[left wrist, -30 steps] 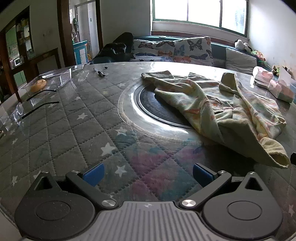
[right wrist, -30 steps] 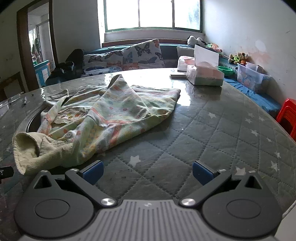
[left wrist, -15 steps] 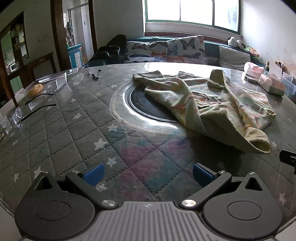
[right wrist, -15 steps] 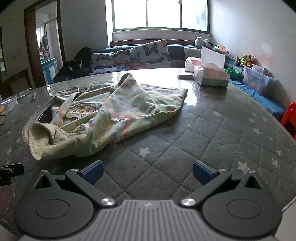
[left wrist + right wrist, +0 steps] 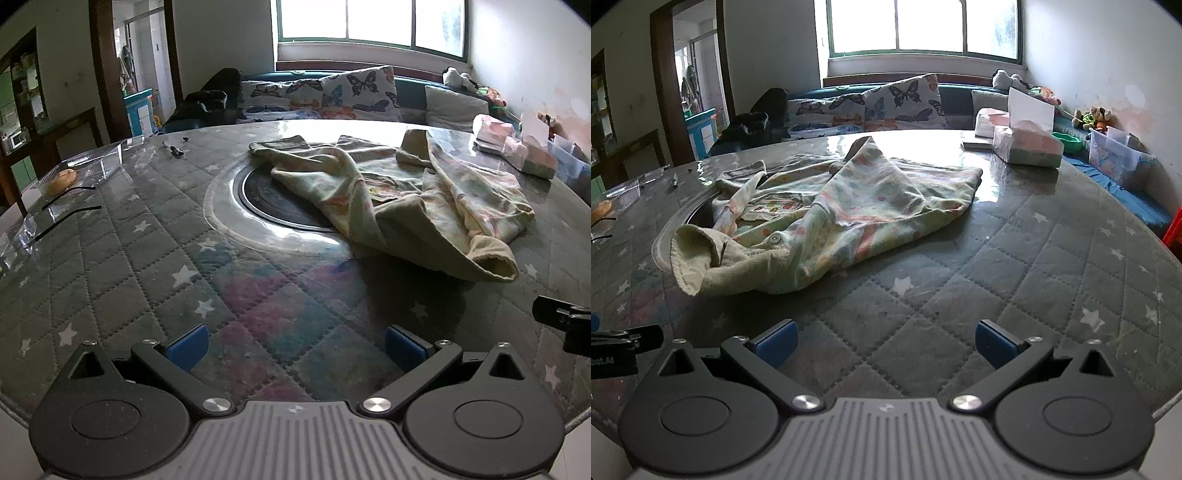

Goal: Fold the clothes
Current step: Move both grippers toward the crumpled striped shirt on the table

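Note:
A crumpled pale floral garment (image 5: pixel 406 199) lies on the round table, partly over the dark central disc (image 5: pixel 273 203). It also shows in the right wrist view (image 5: pixel 831 214), with a ribbed cuff (image 5: pixel 692 258) nearest me. My left gripper (image 5: pixel 295 349) is open and empty above the table's near edge, short of the garment. My right gripper (image 5: pixel 884 343) is open and empty, also short of the garment. The right gripper's tip shows at the right edge of the left wrist view (image 5: pixel 565 321).
The table has a quilted star-pattern cover (image 5: pixel 122 266) under glass. A clear plastic tray (image 5: pixel 81 170) with food sits far left. Tissue boxes (image 5: pixel 1027 147) stand at the far right. A sofa with butterfly cushions (image 5: pixel 886 103) is behind the table.
Both grippers have pulled back toward the table's near edge and risen a little; the garment looks farther away. The garment has not moved. Both stay open.

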The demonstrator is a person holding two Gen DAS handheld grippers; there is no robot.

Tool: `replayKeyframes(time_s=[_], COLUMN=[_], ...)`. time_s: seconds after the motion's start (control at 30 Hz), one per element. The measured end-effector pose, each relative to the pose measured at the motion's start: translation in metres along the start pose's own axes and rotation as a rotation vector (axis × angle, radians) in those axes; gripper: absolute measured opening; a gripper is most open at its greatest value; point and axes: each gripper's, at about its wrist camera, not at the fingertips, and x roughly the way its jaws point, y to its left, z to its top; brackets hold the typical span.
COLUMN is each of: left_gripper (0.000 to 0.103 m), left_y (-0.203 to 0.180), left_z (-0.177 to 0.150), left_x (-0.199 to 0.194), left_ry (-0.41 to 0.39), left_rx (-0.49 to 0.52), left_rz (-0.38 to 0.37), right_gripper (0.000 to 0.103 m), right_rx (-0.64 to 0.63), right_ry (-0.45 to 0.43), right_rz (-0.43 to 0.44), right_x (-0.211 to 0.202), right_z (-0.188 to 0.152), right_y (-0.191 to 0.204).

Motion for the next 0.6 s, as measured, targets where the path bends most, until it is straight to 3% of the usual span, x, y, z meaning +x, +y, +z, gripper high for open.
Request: replayKeyframes(time_s=[0.6], left_gripper=[0.103], left_y=[-0.0007], left_z=[0.0048], left_x=[0.0026], left_ry=[0.013], left_rx=[-0.007], left_rz=[-0.038], right_gripper=[0.103], right_rx=[-0.026], right_ry=[-0.003], right_rz=[-0.001], right_x=[-0.0057], right_z=[0.0054], right_y=[0.0088])
